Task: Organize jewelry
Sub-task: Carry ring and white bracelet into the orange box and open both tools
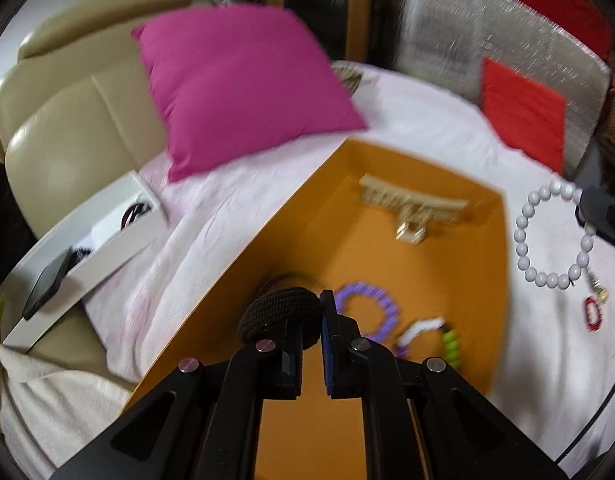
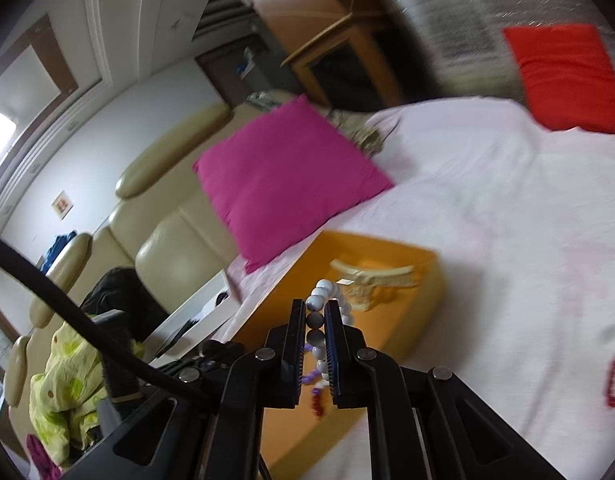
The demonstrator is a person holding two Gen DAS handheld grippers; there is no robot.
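White tray (image 1: 119,248) lying far left on the beige sofa arm, phone (image 1: 47,284) on it, well apart from the work area. Pink cushion (image 1: 235,88) leaning behind, its lower corner close to the far left edge of the orange box (image 1: 267,240). Box sitting on the white bedsheet (image 1: 427,120), its left wall running diagonally toward the left gripper (image 1: 307,332). Open sheet lying right of the box and beyond it up to the red cushion (image 1: 523,116).

Left gripper hovering over the box's near left corner, jaws pinching a black knit hair tie (image 1: 279,312). Inside the box: purple bracelet (image 1: 367,308) just right of the fingertips, white-green bead bracelet (image 1: 431,336) beside it, beige hair claw (image 1: 411,204) near the far wall.

Right gripper (image 2: 315,344) hanging above the box's near side, jaws pressing on a white bead bracelet (image 2: 327,300) that is dangling between them, some grey beads in the gap. Red bracelet (image 1: 593,312) lying on the sheet right of the box, clear of both grippers.
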